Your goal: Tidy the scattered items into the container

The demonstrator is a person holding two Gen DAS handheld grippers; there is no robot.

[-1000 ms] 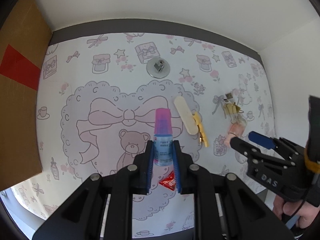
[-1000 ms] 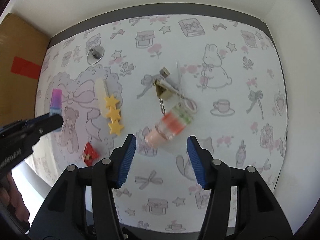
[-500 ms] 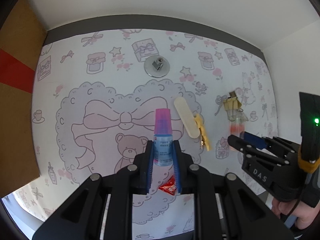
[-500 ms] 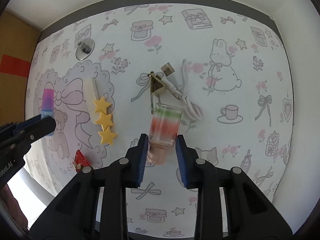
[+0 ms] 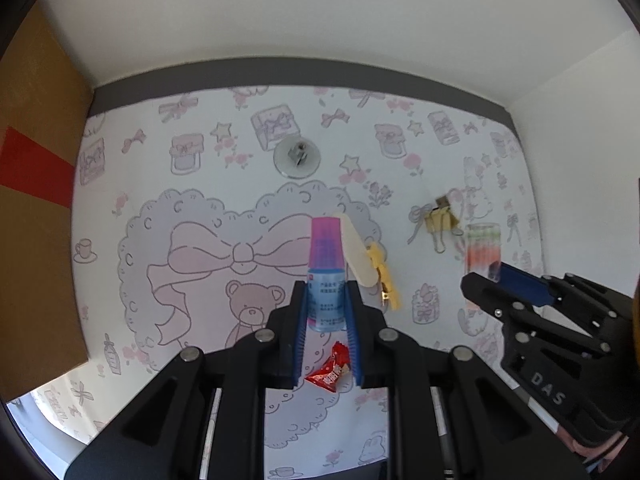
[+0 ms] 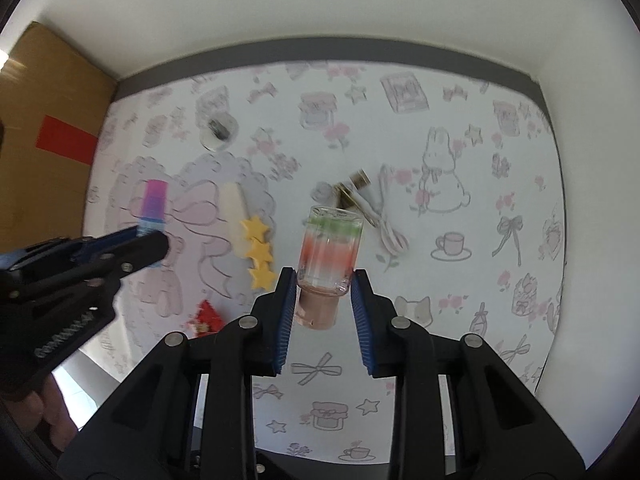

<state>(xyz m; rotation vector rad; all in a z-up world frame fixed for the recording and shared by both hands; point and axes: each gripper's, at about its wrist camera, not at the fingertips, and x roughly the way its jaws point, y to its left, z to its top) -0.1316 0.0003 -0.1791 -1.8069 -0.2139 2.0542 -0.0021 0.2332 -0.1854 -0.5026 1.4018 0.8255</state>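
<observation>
jar [image 6: 329, 251] now sits pinched between the right gripper [image 6: 324, 286] jaws, which were spread wide around it a second ago. left gripper [image 5: 326, 306] still clamps the pink-capped bottle [image 5: 326, 276] narrowly; both seem ready for the cardboard box [image 5: 36, 200] far left of the jaws.

- The left tool [image 5: 326, 312] grips a blue bottle with a pink cap [image 5: 326, 276] between its blue pads.
- A red candy wrapper [image 5: 329, 369] lies on the patterned table [image 5: 200, 200] beneath it.
- To the right, the right tool [image 5: 496, 276] holds a small striped jar [image 5: 483, 246].
- A star hair clip [image 5: 382, 276] lies between them.
- A cardboard box [image 5: 36, 200] stands left.
</observation>
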